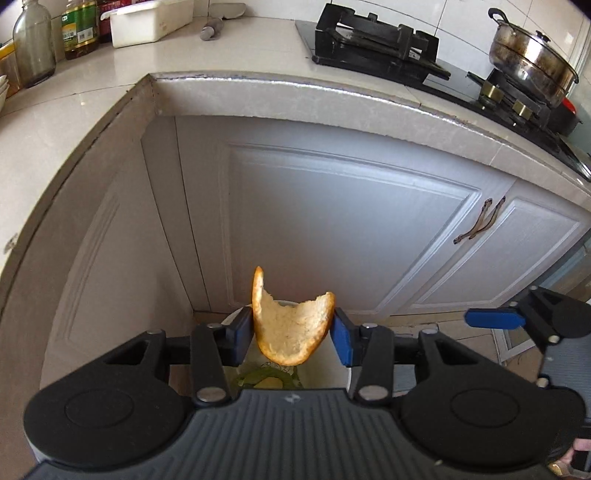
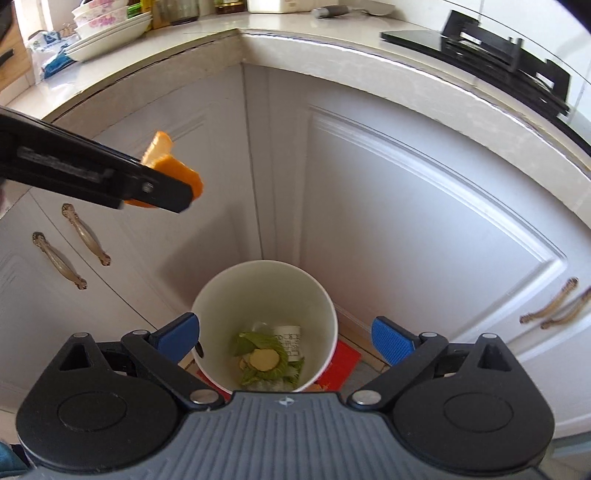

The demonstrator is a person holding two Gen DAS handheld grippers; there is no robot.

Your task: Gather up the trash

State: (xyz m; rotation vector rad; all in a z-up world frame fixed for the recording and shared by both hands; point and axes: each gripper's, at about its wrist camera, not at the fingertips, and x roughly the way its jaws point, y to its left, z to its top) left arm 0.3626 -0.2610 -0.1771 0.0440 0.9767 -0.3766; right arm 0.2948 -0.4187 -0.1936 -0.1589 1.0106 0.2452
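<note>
My left gripper is shut on a curved piece of orange peel, held in the air above the white trash bin. In the right wrist view the left gripper comes in from the left with the orange peel, up and left of the white bin. The bin stands on the floor in the cabinet corner and holds green leaves, a yellowish slice and a paper scrap. My right gripper is open and empty, just above the bin's near rim. It shows at the right edge of the left wrist view.
White cabinet doors with bronze handles surround the corner. The counter above carries bottles, a white tub, stacked bowls, a black stove and a steel pot. A red item lies beside the bin.
</note>
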